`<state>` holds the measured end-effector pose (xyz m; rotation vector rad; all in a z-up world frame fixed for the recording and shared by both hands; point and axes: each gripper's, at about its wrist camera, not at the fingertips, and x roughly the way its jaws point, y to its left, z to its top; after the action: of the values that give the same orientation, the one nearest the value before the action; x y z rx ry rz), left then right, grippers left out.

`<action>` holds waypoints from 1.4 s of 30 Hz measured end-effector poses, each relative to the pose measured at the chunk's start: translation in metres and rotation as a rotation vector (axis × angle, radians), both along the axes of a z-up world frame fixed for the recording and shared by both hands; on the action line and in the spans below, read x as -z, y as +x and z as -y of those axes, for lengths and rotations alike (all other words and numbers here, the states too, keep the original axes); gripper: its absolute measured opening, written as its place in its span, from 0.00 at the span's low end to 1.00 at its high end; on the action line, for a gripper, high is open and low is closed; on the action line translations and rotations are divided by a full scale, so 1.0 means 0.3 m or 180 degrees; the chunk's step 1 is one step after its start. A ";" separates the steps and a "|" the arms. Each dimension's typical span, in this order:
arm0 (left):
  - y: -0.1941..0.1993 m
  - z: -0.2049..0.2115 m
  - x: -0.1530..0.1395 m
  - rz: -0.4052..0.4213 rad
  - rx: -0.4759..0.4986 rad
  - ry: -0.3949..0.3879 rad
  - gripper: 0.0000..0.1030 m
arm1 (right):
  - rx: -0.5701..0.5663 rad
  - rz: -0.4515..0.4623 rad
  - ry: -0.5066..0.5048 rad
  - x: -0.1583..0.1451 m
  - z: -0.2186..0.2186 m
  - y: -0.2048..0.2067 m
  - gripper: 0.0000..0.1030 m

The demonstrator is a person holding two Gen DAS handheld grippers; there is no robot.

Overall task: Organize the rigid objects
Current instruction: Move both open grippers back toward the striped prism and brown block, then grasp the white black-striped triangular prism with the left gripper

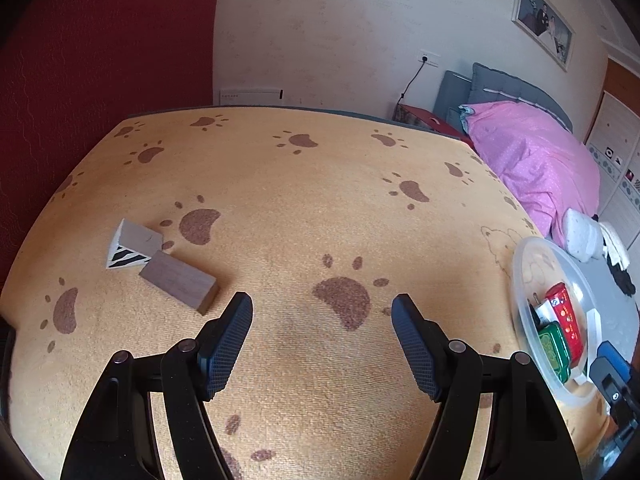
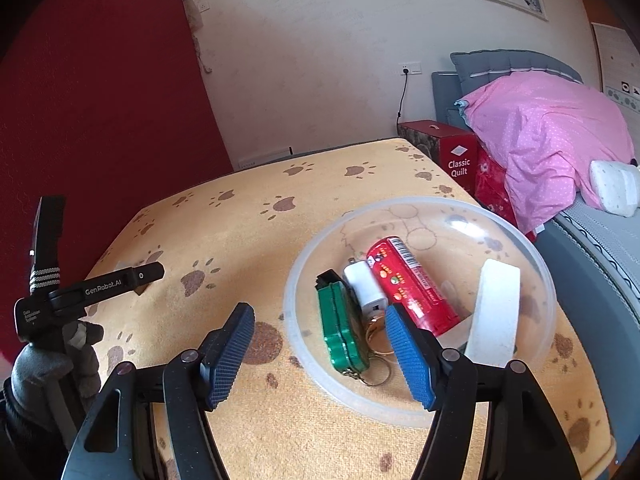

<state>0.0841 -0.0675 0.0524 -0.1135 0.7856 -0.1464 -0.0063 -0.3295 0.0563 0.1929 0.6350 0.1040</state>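
Note:
A brown wooden block (image 1: 179, 281) and a zebra-striped wedge block (image 1: 134, 245) lie on the paw-print cloth at the left. My left gripper (image 1: 322, 344) is open and empty, to the right of the brown block. A clear plastic bowl (image 2: 304, 344) holds a green tin (image 2: 342, 330), a white charger (image 2: 366, 288), a red tube (image 2: 412, 284), a white curved piece (image 2: 496, 312) and a key ring (image 2: 378, 354). My right gripper (image 2: 320, 354) is open and empty over the bowl's near left rim. The bowl also shows in the left wrist view (image 1: 524, 280).
The table's cloth (image 1: 304, 200) ends at a dark edge at the back. A bed with a pink quilt (image 2: 556, 136) and a red box (image 2: 452, 152) stand to the right. The left gripper's body (image 2: 88, 288) shows at the left of the right wrist view.

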 end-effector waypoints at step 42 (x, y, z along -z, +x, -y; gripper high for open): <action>0.089 -0.535 0.113 -0.0250 -0.0864 0.0133 0.71 | -0.0786 -0.0354 -0.0136 0.056 -0.355 0.045 0.75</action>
<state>0.1107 0.0931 0.0185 -0.1857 0.8433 0.1323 0.0071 -0.2230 0.0394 0.0785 0.7696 0.3189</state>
